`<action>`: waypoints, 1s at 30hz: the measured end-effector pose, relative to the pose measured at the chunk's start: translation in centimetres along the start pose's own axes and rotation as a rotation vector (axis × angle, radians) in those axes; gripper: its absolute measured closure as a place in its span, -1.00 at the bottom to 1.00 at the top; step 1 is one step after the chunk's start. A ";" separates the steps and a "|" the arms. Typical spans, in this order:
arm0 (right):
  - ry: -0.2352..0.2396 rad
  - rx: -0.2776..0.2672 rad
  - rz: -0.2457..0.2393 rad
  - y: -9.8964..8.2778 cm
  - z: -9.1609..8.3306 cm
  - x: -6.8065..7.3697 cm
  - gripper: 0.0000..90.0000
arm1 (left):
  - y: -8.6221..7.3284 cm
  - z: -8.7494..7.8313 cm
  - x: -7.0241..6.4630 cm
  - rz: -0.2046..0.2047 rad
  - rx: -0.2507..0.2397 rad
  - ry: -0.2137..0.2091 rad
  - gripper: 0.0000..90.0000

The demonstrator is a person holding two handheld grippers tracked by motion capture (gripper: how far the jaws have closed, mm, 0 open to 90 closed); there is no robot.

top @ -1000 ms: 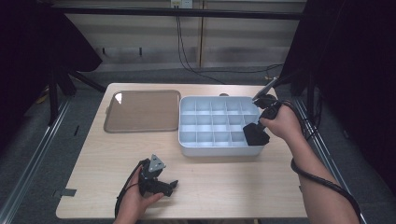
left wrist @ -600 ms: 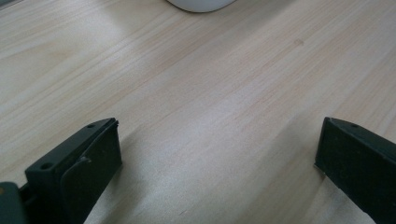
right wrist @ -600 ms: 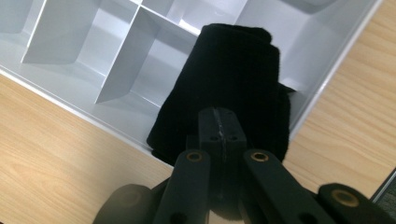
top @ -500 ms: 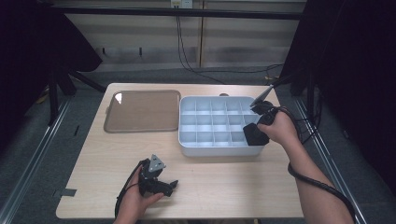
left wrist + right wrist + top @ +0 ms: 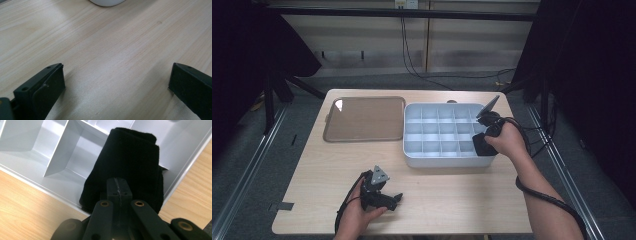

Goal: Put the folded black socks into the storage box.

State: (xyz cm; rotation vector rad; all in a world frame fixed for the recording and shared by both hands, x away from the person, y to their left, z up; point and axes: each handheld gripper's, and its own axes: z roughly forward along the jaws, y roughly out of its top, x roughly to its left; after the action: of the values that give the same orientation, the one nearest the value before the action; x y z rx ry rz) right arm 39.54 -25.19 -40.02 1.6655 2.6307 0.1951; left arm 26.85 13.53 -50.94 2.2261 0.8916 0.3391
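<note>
The right tool (image 5: 117,188) is clamped on a black cloth (image 5: 130,162) at the tray's (image 5: 432,160) right corner; the left tool (image 5: 115,90) rests apart on the bench (image 5: 462,195).

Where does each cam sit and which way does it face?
High view: above the person's side, facing forward and down; table, both forearms, left gripper.
Left gripper view: on the left gripper, low over bare wood; jaws apart.
Right gripper view: on the right gripper, jaws shut on black cloth.
Shared: divided tray, cloth.
</note>
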 end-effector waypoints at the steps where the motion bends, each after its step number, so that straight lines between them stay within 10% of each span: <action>1: 0.000 0.000 0.000 0.0 0.0 0.0 1.00 | 0.0 0.0 0.0 0.000 0.000 0.000 -1.00; 30: -0.028 0.036 0.005 -0.7 3.1 -0.4 1.00 | 0.1 0.1 -0.1 -0.001 0.000 0.002 -1.00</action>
State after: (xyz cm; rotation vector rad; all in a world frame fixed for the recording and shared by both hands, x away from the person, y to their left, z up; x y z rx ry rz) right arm 39.39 -25.55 -43.16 1.6732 2.6251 0.1241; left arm 26.86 13.41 -50.94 2.2257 0.8941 0.3413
